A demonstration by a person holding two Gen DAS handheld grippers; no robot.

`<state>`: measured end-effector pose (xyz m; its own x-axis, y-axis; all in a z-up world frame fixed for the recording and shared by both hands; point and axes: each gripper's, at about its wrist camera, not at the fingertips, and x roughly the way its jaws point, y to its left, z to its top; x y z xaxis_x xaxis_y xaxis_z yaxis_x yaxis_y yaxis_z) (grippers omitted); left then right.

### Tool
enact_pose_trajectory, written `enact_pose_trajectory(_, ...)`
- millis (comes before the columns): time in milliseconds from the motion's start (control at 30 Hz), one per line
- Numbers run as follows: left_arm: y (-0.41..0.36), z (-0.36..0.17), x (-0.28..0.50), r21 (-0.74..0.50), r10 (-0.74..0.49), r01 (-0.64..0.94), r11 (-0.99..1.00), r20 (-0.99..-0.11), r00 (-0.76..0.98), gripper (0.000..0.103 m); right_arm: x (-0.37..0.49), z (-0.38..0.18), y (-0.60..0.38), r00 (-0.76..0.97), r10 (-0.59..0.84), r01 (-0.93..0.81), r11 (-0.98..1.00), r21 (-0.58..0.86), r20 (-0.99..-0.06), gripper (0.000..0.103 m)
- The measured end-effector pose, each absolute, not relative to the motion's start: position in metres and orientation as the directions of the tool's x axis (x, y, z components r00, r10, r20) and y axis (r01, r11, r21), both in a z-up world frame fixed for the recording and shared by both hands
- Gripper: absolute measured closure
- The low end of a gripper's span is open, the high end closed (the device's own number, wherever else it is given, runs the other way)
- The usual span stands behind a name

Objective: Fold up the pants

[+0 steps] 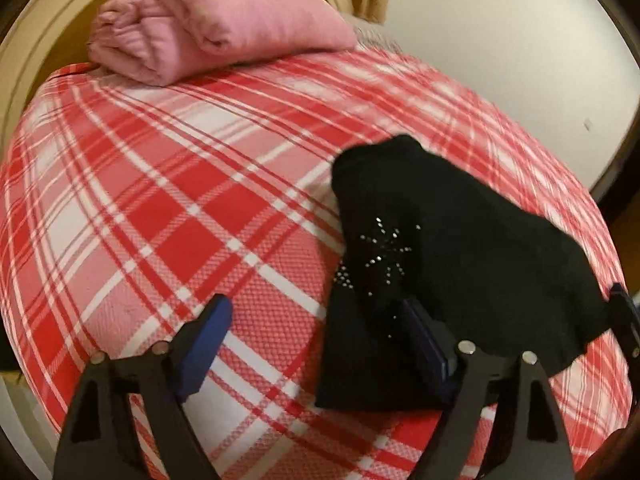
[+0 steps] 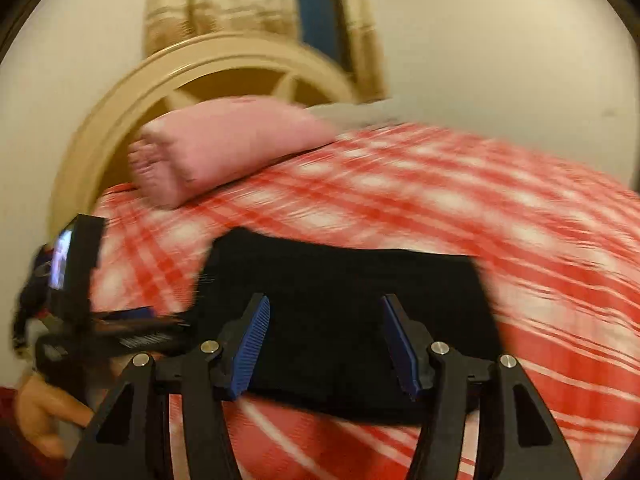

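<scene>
The black pants [image 1: 448, 240] lie folded in a compact bundle on the red plaid bed, with small silver studs on the fabric. In the left wrist view my left gripper [image 1: 316, 344] is open, its right finger resting at the pants' near edge, its left finger over bare bedspread. In the right wrist view the pants [image 2: 344, 280] form a flat dark rectangle. My right gripper [image 2: 324, 344] is open and empty just above their near edge. The left gripper [image 2: 100, 328] shows at the left, held by a hand.
A folded pink blanket [image 1: 208, 20] lies at the head of the bed against the cream headboard [image 2: 132, 96]. The plaid bedspread [image 1: 160, 200] spreads to the left. A white wall and curtain [image 2: 248, 0] stand behind.
</scene>
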<state>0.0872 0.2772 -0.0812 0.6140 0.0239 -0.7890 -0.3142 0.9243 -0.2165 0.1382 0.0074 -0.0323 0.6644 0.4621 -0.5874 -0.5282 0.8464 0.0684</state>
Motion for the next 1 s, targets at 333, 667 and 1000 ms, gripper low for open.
enact_pose_trajectory(333, 0.278, -0.085, 0.062, -0.246, 0.142, -0.527, 0.813, -0.795, 0.59, 0.03, 0.211, -0.093, 0.097, 0.421, 0.496, -0.657, 0.744, 0.122, -0.759, 0.044)
enact_pose_trajectory(667, 0.294, -0.085, 0.057, -0.23, 0.142, -0.542, 0.808, -0.817, 0.558, 0.009, 0.234, -0.107, 0.131, 0.494, 0.39, -0.643, 0.765, -0.025, -0.777, 0.039)
enact_pose_trajectory(1000, 0.287, -0.073, 0.05, -0.111, 0.232, -0.485, 0.868, -0.773, 0.591, 0.009, 0.183, -0.049, 0.051, 0.595, 0.533, -0.549, 0.816, 0.181, -0.602, 0.039)
